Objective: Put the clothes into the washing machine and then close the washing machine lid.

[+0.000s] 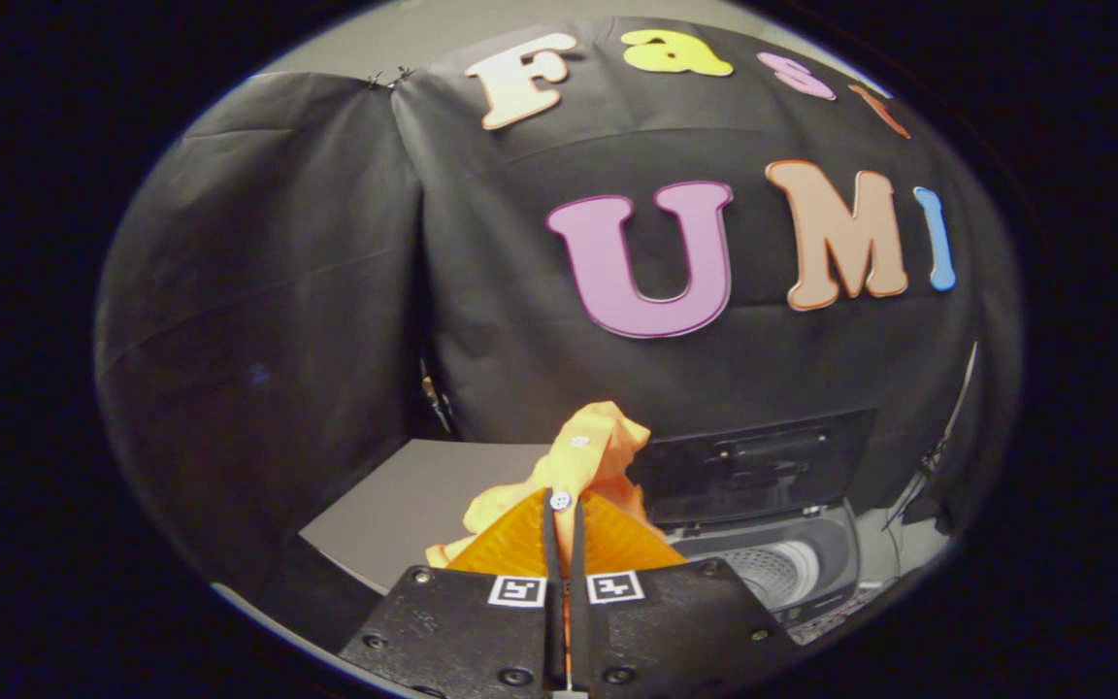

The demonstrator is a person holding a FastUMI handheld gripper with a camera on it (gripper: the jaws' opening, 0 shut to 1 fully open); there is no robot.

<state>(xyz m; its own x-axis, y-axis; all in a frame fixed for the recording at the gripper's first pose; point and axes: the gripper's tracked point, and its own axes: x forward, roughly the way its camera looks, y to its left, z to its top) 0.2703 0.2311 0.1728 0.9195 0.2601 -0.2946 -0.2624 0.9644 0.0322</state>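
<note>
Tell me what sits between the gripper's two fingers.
In the gripper view, a bunched orange cloth garment with small white buttons is pinched between the closed gripper fingers, held left of the open washing machine drum.

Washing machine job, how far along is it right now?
Done: the orange shirt is picked up, pinched in the shut claw and held above the grey table. In hand: carrying it toward the washing machine, whose lid stands open over the drum. Left: drop the shirt in, then close the lid.
</note>
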